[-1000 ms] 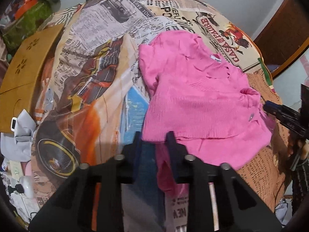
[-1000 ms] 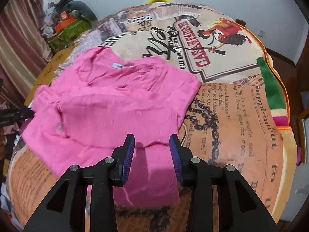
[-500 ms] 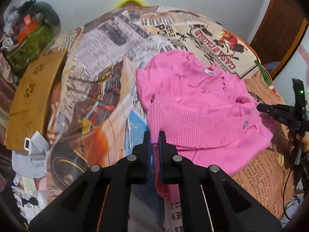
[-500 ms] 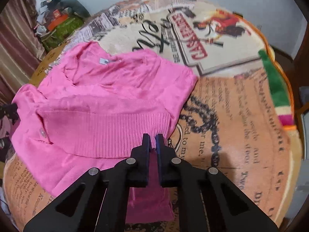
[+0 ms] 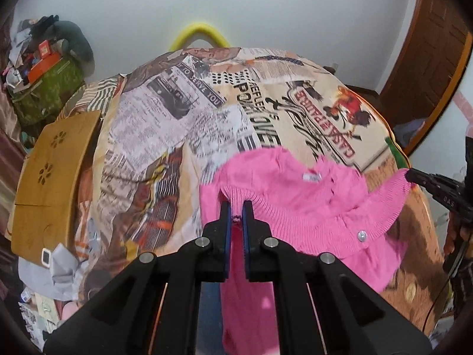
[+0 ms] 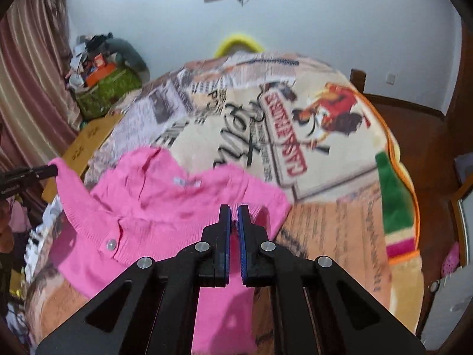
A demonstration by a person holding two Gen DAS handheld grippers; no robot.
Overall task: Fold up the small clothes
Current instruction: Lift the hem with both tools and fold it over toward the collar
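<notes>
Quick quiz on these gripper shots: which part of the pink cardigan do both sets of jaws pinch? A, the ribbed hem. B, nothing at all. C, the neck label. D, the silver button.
A: the left gripper and the right gripper are each shut on the ribbed hem of the pink cardigan, lifted off the printed blanket.

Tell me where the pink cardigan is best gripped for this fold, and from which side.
Grip the pink cardigan at the two ends of its ribbed hem, coming from the near edge of the bed. The hem is a straight, thick band, so a pinch at each end lifts it evenly toward the collar. The left hand-held gripper and the right hand-held gripper are shut there.
</notes>
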